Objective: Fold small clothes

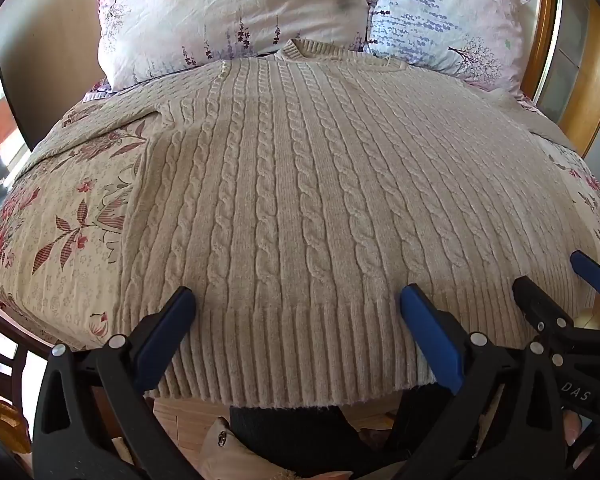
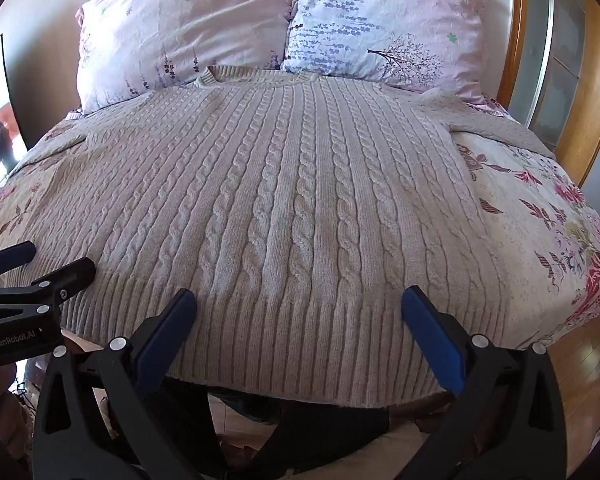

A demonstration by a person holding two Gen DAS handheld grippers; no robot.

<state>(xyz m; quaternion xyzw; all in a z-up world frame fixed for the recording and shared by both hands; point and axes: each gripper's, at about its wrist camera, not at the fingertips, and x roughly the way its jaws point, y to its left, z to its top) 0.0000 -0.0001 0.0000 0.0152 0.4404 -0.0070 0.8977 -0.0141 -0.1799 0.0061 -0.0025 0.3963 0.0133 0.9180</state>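
A beige cable-knit sweater [image 1: 300,184] lies flat on the bed, collar toward the pillows, ribbed hem hanging over the near edge; it also fills the right wrist view [image 2: 292,208]. My left gripper [image 1: 296,300] is open over the left part of the hem, fingers wide apart and empty. My right gripper [image 2: 298,300] is open over the right part of the hem, also empty. The right gripper shows in the left wrist view [image 1: 556,276] at the right; the left gripper shows in the right wrist view [image 2: 56,260] at the left. Both sleeves spread sideways.
A floral bedspread [image 1: 68,216] covers the bed. Two floral pillows [image 1: 228,12] [image 1: 448,20] lean at the head. A wooden bed frame [image 2: 588,92] stands at the right. Wooden floor [image 2: 580,360] lies beside and in front of the bed.
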